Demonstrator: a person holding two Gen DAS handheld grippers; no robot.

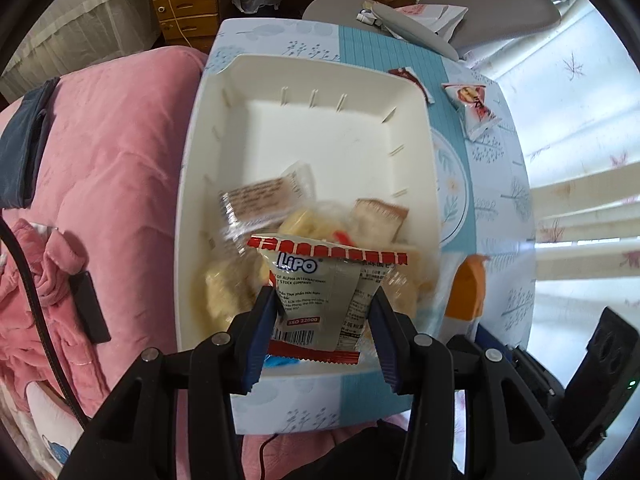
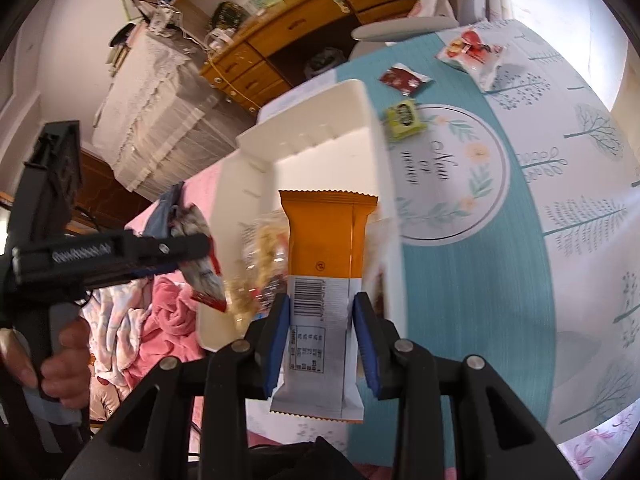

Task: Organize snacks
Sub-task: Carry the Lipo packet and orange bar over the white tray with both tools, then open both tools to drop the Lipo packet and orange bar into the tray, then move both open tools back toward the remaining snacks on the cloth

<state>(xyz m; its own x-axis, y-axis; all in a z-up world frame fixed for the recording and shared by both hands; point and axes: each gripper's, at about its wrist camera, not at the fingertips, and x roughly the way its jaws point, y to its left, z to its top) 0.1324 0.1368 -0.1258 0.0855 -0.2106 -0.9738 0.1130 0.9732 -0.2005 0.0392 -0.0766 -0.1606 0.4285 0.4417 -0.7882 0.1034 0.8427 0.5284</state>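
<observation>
My left gripper point(image 1: 325, 308) is shut on a grey Lipo snack packet point(image 1: 320, 292) with red serrated ends, held above the near end of a white plastic bin point(image 1: 208, 128). Several wrapped snacks point(image 1: 264, 200) lie in the bin's near half. My right gripper point(image 2: 322, 320) is shut on an orange-and-white snack bar point(image 2: 324, 280), held beside the bin point(image 2: 360, 120) on its right. The bar also shows as an orange shape point(image 1: 468, 284) in the left wrist view. The left gripper point(image 2: 200, 256) with its packet appears at the left of the right wrist view.
Loose snacks lie on the patterned tablecloth point(image 2: 500, 260): a red-white packet point(image 2: 472, 52), a dark red packet point(image 2: 402, 78) and a small green packet point(image 2: 404, 118). A pink blanket point(image 1: 112, 168) lies left of the table. A wooden desk point(image 2: 304, 28) and a grey chair point(image 1: 492, 4) stand beyond.
</observation>
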